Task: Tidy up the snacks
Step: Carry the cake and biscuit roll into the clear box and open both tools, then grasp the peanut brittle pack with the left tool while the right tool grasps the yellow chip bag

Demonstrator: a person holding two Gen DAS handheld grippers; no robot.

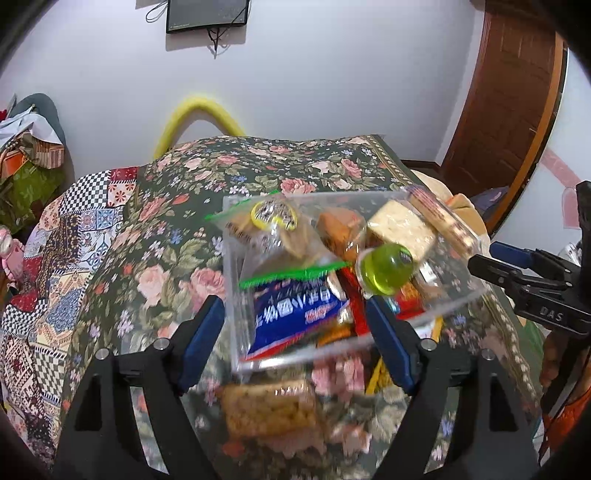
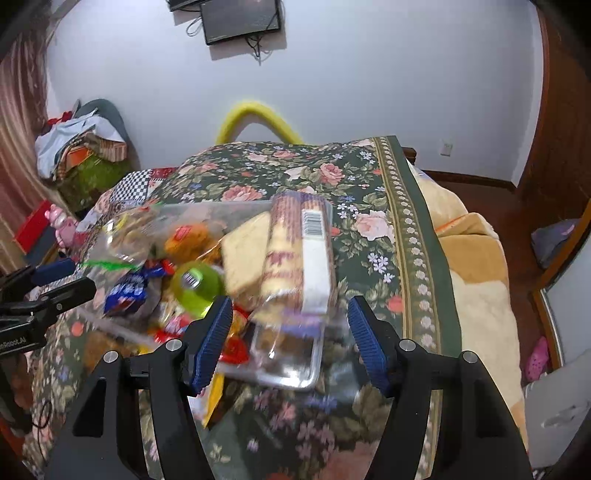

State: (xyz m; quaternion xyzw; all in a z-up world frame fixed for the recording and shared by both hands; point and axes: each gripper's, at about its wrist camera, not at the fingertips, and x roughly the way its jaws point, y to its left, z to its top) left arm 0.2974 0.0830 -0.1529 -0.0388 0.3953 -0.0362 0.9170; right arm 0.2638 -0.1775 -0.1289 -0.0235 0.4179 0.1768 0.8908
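Here a clear plastic box [image 1: 454, 280] full of snacks sits on the floral bedspread [image 1: 258, 166], between the spread fingers of both tools. Inside lie a green jelly cup [image 1: 386, 271], a blue packet [image 1: 291, 317] printed with white Chinese characters too blurred to read, a pale square cake [image 1: 400, 229], an orange-wrapped pastry [image 1: 341, 229], red wrappers [image 1: 408, 295] and a small bag with a green zip strip [image 1: 273, 236]. In the right wrist view a long biscuit pack [image 2: 295, 258] with a barcode on its white panel leans tilted over the box's right side; its brown lettering is smeared by blur. A wrapped crispy bar [image 1: 269, 410] lies on the bedspread just in front of the box, between the arms of the left gripper [image 1: 295, 325].

The left gripper is released, its blue pads [image 1: 201, 343] wide apart on either side of the box's near wall, which is blurred. The right gripper [image 2: 290, 338] is likewise open, pads flanking the box's near right corner without clamping it. Seen from the left camera, the right tool's black body reads "DAS".

Beyond the floral cover lie a patchwork quilt [image 1: 55, 258], a beige blanket [image 2: 480, 277], a yellow curved tube [image 1: 199, 110], a white wall with a dark screen [image 1: 207, 14] and a brown wooden door [image 1: 506, 92].
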